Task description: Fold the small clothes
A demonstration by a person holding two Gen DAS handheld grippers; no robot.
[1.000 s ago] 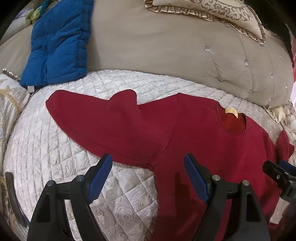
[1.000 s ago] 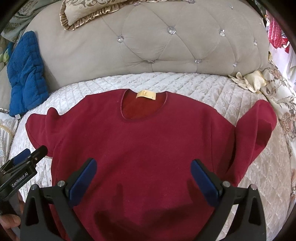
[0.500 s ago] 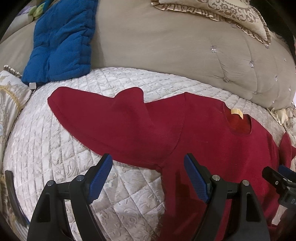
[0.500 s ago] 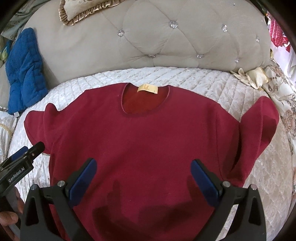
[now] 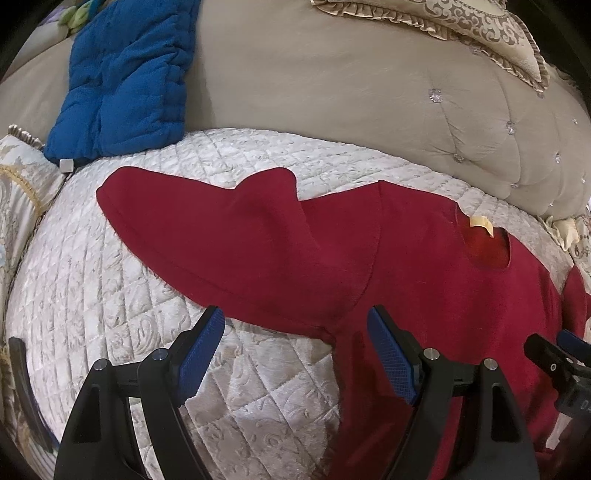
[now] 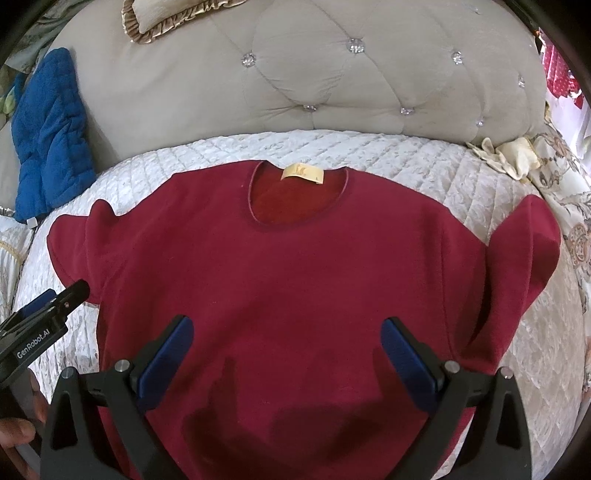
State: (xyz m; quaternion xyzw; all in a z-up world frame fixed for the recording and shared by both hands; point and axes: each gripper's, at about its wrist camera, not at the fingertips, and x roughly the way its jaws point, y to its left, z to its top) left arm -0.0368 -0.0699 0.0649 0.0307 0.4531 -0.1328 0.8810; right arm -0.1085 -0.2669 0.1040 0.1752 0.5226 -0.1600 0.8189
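Observation:
A dark red short-sleeved shirt (image 6: 288,280) lies flat, front up, on a white quilted bedspread (image 6: 406,158), its collar and yellow label (image 6: 302,172) toward the headboard. In the left wrist view the shirt (image 5: 424,266) spreads right, its left sleeve (image 5: 207,229) stretched out with a small bump. My left gripper (image 5: 295,343) is open and empty, above the armpit under that sleeve. My right gripper (image 6: 286,350) is open and empty over the shirt's lower middle. The left gripper also shows at the left edge of the right wrist view (image 6: 44,317).
A tufted beige headboard (image 6: 332,74) stands behind the bed. A blue padded cloth (image 5: 125,77) leans on it at the left. A frilled pillow (image 5: 461,22) rests on top. A cream cloth (image 6: 506,155) lies at the bed's right edge.
Both grippers have drifted slightly; the shirt sits a little lower and further right in the left wrist view. The shirt has not been touched and both jaws stay open.

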